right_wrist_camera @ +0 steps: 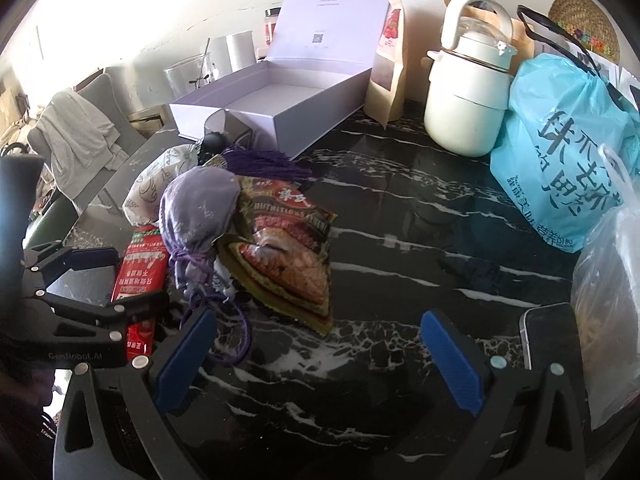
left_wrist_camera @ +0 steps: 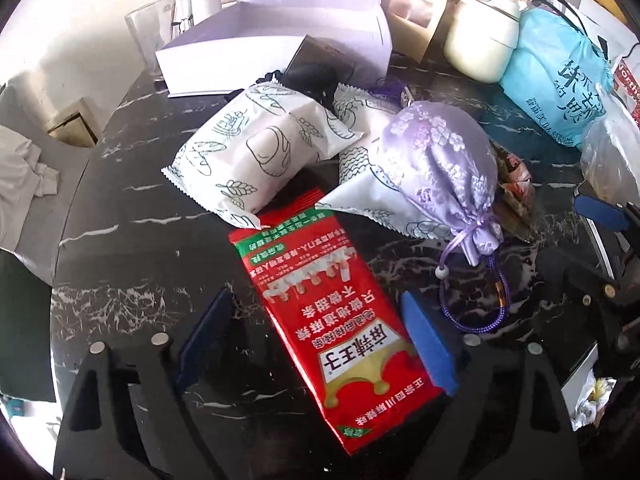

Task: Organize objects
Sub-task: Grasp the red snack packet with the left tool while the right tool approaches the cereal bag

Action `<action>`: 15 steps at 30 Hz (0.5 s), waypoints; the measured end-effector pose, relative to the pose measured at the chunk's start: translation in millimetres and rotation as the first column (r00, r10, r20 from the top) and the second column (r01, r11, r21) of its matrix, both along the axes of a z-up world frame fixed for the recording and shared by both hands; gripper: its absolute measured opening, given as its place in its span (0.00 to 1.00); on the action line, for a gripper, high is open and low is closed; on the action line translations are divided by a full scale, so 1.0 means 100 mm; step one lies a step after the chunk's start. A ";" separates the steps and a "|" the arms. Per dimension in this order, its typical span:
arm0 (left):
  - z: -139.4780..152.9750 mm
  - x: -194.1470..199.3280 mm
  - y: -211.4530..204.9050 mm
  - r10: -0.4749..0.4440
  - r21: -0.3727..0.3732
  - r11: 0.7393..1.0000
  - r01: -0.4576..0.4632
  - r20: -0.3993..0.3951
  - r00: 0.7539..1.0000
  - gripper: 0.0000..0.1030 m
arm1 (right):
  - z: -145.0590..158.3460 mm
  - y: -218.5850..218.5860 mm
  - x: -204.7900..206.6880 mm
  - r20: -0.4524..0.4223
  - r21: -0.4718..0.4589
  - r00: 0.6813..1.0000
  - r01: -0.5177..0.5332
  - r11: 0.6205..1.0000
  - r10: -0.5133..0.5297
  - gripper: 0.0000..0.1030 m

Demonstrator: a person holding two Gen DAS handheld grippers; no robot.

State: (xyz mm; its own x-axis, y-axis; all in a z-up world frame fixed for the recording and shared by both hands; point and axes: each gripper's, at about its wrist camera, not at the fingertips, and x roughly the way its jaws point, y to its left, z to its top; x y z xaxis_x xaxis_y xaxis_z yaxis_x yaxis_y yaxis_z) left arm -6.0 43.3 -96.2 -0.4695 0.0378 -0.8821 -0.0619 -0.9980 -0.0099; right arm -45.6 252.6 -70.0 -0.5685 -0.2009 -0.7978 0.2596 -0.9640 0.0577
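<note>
A red snack packet lies flat on the black marble table, between the open fingers of my left gripper; the fingers stand apart from its sides. It also shows in the right wrist view. Behind it lie two white bread packets, a lilac drawstring pouch and a patterned snack bag. An open white box stands at the back. My right gripper is open and empty over bare table, right of the pile.
A cream kettle, a blue plastic bag, a clear plastic bag and a phone crowd the right side. A brown paper pouch and glass cups stand at the back. The table edge runs on the left.
</note>
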 end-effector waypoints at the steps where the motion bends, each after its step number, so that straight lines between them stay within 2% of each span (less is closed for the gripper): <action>1: 0.00 0.00 0.01 -0.004 -0.004 1.000 0.004 -0.003 1.000 0.80 | 0.00 0.01 -0.02 0.003 -0.007 1.000 0.004 1.000 -0.004 0.99; 3: 0.02 0.01 0.01 -0.024 -0.007 1.000 0.024 -0.004 1.000 0.71 | -0.01 0.03 -0.06 0.008 -0.025 1.000 0.013 1.000 -0.012 0.99; 5: 0.03 0.02 -0.03 -0.054 -0.004 0.999 0.054 -0.004 0.999 0.63 | -0.02 0.05 -0.11 0.022 -0.047 0.999 0.027 0.999 -0.026 0.94; 7: 0.05 0.06 -0.14 -0.072 0.016 0.997 0.072 0.001 0.997 0.60 | -0.02 0.08 -0.18 0.043 -0.091 0.999 0.036 0.995 -0.032 0.90; 10: 0.06 0.09 -0.30 -0.049 0.042 0.998 0.049 0.015 0.999 0.55 | -0.02 0.09 -0.26 0.048 -0.119 0.998 0.054 0.991 -0.049 0.83; 15: 0.07 0.11 -0.43 -0.020 0.079 0.997 0.019 0.019 1.000 0.55 | -0.03 0.04 -0.40 0.069 -0.193 0.997 0.038 0.980 -0.025 0.82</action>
State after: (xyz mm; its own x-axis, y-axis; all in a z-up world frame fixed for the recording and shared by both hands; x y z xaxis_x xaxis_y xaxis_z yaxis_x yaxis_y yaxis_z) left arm 5.4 0.8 -88.9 -0.4508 0.1163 -0.8850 -0.0806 -0.9927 -0.0894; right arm -85.8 256.9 -72.6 -0.5245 -0.3384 -0.7812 0.2184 -0.9404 0.2607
